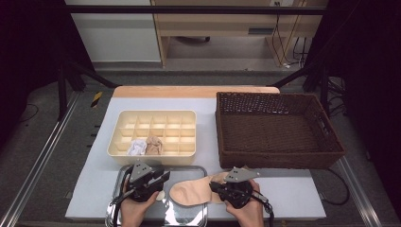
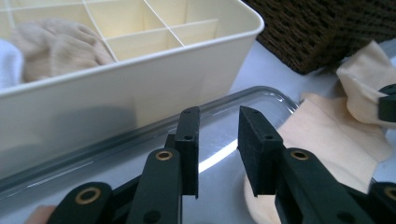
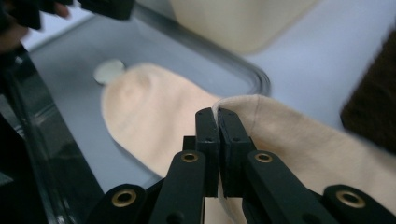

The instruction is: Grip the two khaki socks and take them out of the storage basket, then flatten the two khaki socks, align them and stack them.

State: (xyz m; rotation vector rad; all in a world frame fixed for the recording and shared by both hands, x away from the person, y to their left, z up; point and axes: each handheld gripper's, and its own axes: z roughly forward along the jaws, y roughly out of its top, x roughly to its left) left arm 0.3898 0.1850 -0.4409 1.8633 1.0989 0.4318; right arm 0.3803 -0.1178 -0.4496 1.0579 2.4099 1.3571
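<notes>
A flat beige sock (image 1: 189, 191) lies half on the metal tray (image 1: 184, 215) at the table's front, its cuff end trailing off to the right. My right gripper (image 1: 213, 187) is shut on a folded edge of the sock (image 3: 149, 107); in the right gripper view the pads (image 3: 208, 126) pinch the fabric. My left gripper (image 1: 163, 177) hovers over the tray's left part, and in the left gripper view (image 2: 218, 140) its jaws are open with nothing between them. The sock (image 2: 322, 140) lies just to their right.
A cream divided box (image 1: 151, 159) stands behind the tray, with a rolled white sock (image 1: 136, 148) and a rolled beige sock (image 1: 154, 145) in its front row. A brown wicker basket (image 1: 279, 156) sits at the right. A small pale disc (image 3: 109, 71) lies on the tray.
</notes>
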